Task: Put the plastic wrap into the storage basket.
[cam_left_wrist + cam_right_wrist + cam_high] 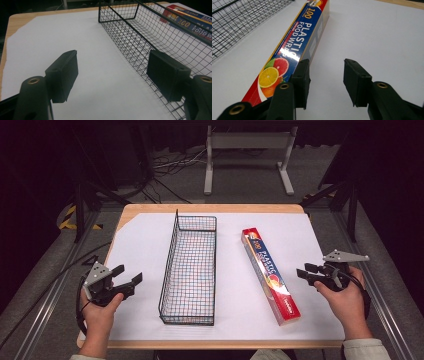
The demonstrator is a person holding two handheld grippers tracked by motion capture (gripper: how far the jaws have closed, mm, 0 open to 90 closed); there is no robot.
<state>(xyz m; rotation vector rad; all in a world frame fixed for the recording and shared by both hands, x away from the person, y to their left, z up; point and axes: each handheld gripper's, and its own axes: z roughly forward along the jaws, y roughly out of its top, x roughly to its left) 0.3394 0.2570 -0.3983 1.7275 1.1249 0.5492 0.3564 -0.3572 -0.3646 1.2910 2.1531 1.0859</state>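
- Black wire basket (189, 270) sits mid-table on white paper sheet (140, 245), long side running near to far; nothing inside it.
- Plastic food wrap box (270, 275) lies flat on the paper, right of basket & apart from it, angled a bit: far end closer to basket, near end swung right.
- Right gripper (306, 272) sits at right edge of the paper, just beside the box's near half, tips pointing left toward it. Jaws partly open, holding nothing. In right gripper view (325, 75) the box (294, 50) runs along by one jaw, bare paper btwn the pads; can't tell if that jaw touches the box.
- Left gripper (128, 274) is over near-left part of the paper, left of basket, apart from it. Jaws wide open, nothing in them. Left gripper view (112, 75) has the basket wall (140, 37) behind one jaw & the box (190, 21) beyond it.
- Wooden table (210, 208) edge shows at the far side past the paper.
- Each gripper is held by a hand coming in from the near side.
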